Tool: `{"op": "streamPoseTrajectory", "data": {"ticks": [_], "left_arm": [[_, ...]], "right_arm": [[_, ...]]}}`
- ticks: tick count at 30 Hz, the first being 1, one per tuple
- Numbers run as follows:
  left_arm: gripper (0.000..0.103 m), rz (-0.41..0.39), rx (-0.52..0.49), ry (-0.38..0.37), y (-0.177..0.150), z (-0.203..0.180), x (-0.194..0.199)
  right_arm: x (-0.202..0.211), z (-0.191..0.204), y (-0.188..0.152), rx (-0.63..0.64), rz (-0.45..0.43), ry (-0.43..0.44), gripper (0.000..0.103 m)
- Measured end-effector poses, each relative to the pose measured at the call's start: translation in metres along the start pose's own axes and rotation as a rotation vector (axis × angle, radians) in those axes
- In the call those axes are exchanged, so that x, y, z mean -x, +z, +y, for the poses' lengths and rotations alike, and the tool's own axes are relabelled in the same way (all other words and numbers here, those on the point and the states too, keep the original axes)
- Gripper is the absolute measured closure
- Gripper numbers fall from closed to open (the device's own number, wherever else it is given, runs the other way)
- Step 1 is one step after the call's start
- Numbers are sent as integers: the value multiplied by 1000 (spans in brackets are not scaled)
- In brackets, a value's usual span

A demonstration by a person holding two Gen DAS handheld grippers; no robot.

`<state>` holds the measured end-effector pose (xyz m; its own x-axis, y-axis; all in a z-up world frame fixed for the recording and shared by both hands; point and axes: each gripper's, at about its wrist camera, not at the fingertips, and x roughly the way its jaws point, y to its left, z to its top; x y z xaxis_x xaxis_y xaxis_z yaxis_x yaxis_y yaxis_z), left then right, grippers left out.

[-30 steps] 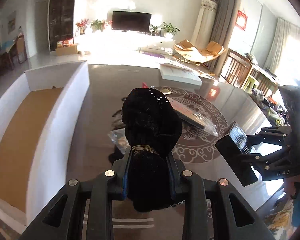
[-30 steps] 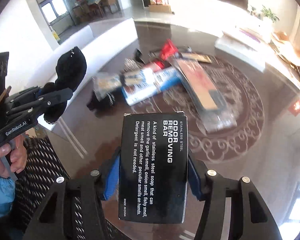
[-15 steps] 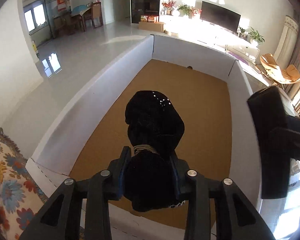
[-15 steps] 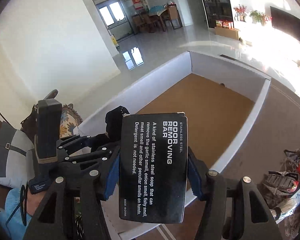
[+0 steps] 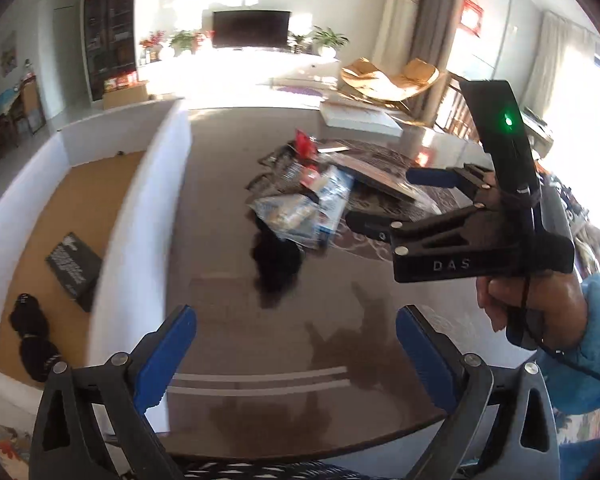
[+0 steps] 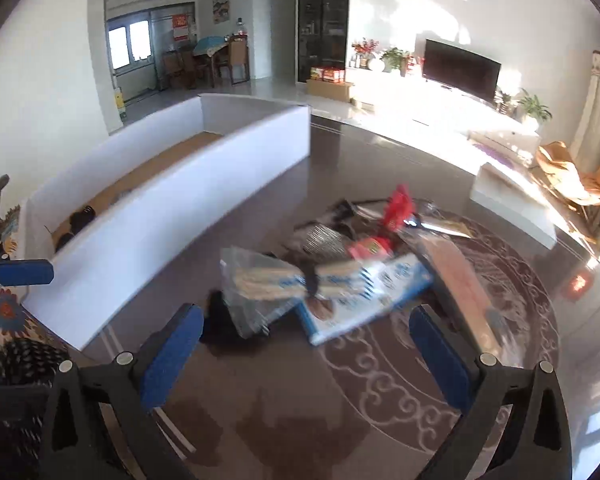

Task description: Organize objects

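Note:
My left gripper point(image 5: 296, 356) hangs over the dark table with its jaws opening wide and nothing between them. In the white box point(image 5: 148, 216) to its left lie the black odor-bar carton point(image 5: 74, 270) and the black sock bundle point(image 5: 32, 340). My right gripper point(image 6: 304, 344) is also opening and empty, and points at the pile on the table. It shows in the left wrist view as the right gripper point(image 5: 396, 200) held by a hand. The pile holds a clear cracker bag point(image 6: 260, 280), a blue box point(image 6: 364, 292), a red packet point(image 6: 398, 208) and a black cloth item point(image 6: 220, 320).
A long flat packet point(image 6: 456, 272) lies at the pile's right. A flat white box point(image 6: 512, 208) sits at the table's far edge. The white box's wall point(image 6: 180, 208) borders the table point(image 6: 380, 400) on the left. A patterned cushion point(image 6: 4, 308) lies near the box's near corner.
Both grippers swung from above the white box back over the table. Each let go of its load: the sock bundle and the carton now lie in the box. Both jaws stand wide.

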<state>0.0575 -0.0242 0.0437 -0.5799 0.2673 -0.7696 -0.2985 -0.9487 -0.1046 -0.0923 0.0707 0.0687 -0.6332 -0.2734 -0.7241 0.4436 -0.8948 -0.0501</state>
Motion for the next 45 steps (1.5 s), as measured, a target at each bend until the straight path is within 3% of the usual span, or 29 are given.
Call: {"op": "streamPoseTrajectory", "data": {"ticks": [3, 6, 9, 13, 20, 23, 45], "left_arm": [[1, 126, -89, 3, -11, -49, -62], [1, 198, -105, 8, -9, -72, -110], [1, 176, -150, 57, -2, -95, -132], [0, 142, -187, 50, 5, -108, -138], [0, 66, -137, 60, 30, -89, -159], [0, 66, -96, 53, 36, -82, -166], [0, 66, -99, 54, 37, -84, -167]], "right_arm": [[10, -56, -53, -80, 76, -139, 0], [17, -106, -95, -170, 139, -231, 0], [23, -133, -122, -255, 157, -259, 0], [23, -134, -142, -312, 166, -269, 0], [20, -140, -141, -378, 155, -267, 0], [16, -140, -140, -378, 155, -267, 0], [15, -140, -140, -378, 154, -267, 0]]}}
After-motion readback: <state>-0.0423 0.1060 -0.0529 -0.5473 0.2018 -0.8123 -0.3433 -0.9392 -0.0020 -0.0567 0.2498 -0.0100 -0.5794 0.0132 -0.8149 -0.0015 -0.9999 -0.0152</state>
